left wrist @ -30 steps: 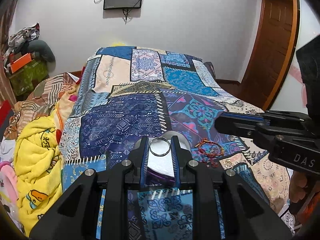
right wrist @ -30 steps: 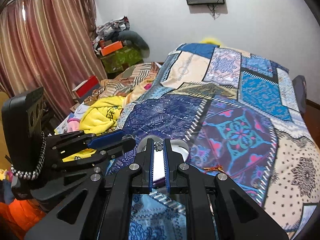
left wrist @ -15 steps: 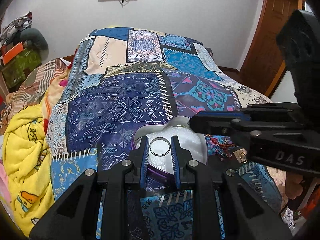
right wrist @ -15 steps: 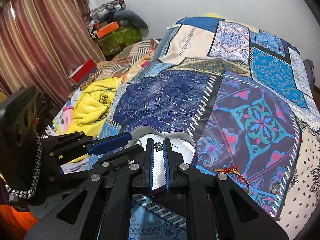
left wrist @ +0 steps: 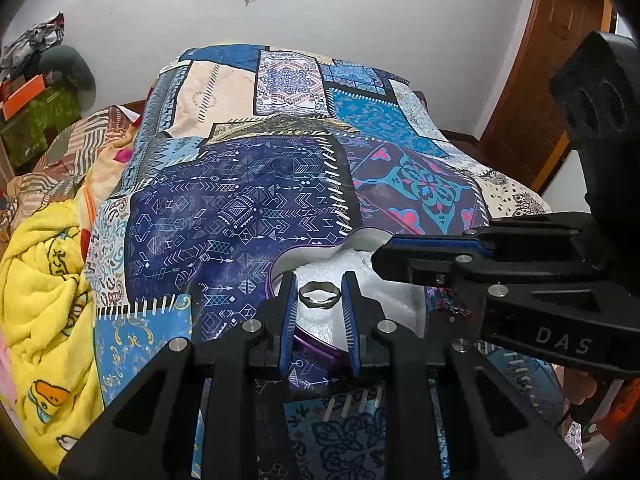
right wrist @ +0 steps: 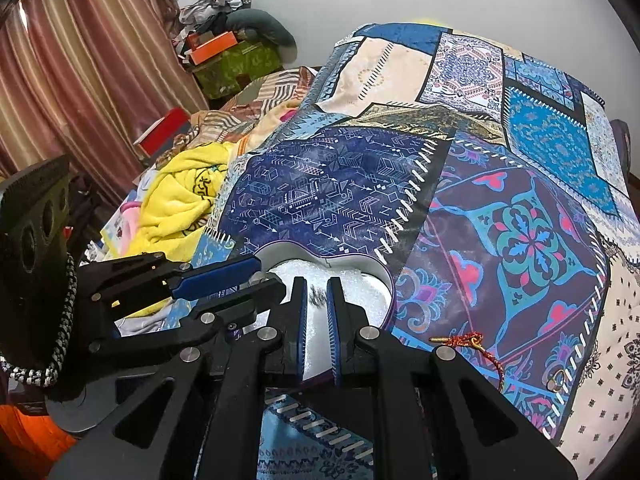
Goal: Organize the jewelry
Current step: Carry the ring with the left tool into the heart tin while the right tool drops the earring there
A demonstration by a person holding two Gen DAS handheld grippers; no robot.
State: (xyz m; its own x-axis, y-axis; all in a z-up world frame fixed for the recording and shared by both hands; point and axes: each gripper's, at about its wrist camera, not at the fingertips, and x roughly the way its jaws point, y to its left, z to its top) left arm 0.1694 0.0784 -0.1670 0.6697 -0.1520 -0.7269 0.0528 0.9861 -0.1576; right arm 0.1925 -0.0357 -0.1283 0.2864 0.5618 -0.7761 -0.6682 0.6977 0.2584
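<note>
A heart-shaped jewelry box (left wrist: 288, 264) with a white foam lining and purple rim lies open on the patterned bedspread; it also shows in the right wrist view (right wrist: 372, 272). My left gripper (left wrist: 319, 295) is shut on a silver ring (left wrist: 319, 295) and holds it just over the foam. My right gripper (right wrist: 317, 296) is shut on a small dark ornate jewelry piece (right wrist: 317, 297) over the same box. A red braided bracelet (right wrist: 476, 342) and a small gold ring (right wrist: 556, 378) lie on the bedspread right of the box.
A yellow towel (left wrist: 36, 292) and heaped clothes lie left of the bed. Boxes (right wrist: 212, 46) are stacked by the curtain. A wooden door (left wrist: 532, 80) stands at the right. The right gripper body (left wrist: 520, 288) crosses the left wrist view.
Both grippers have moved forward and down over the heart-shaped box, still holding their pieces. The ring is now tilted flatter above the foam.
</note>
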